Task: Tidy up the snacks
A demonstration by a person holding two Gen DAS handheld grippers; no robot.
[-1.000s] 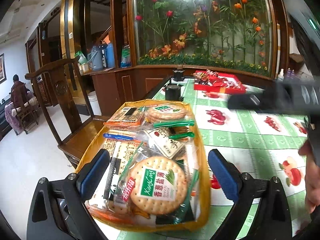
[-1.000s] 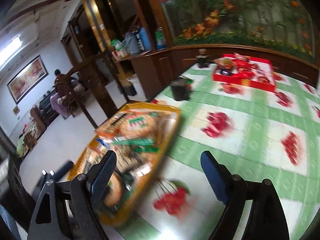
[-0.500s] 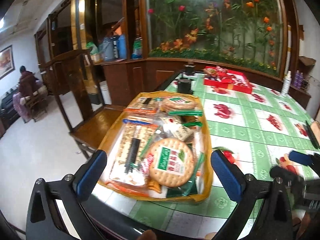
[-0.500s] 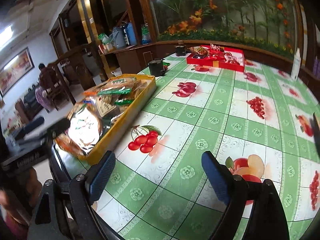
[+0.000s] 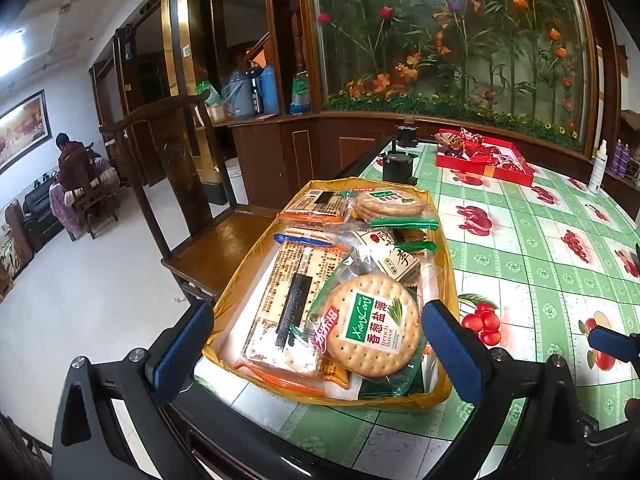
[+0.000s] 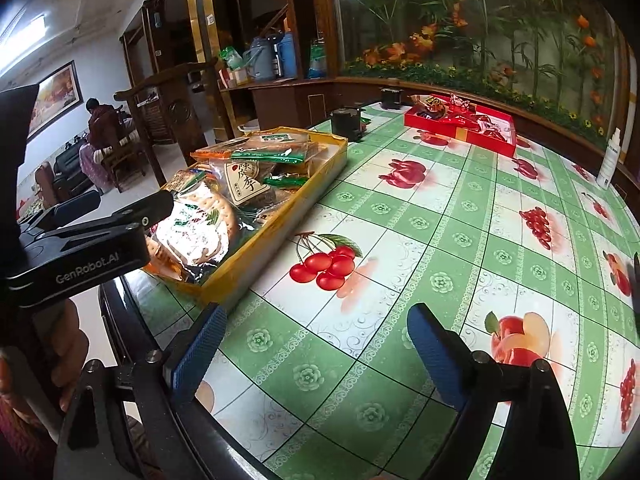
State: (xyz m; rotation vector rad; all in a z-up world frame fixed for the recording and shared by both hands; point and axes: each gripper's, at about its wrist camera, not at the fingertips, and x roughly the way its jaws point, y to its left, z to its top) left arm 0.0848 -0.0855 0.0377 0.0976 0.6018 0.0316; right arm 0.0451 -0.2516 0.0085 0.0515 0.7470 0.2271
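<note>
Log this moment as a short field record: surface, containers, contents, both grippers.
surface: table under a green fruit-print cloth
near container: yellow tray at the table's near edge
tray contents: round cracker pack on top of other wrapped snacks
far container: red box holding red-wrapped sweets
left gripper: open, empty, aimed at the tray
right gripper: open, empty, over bare cloth
</note>
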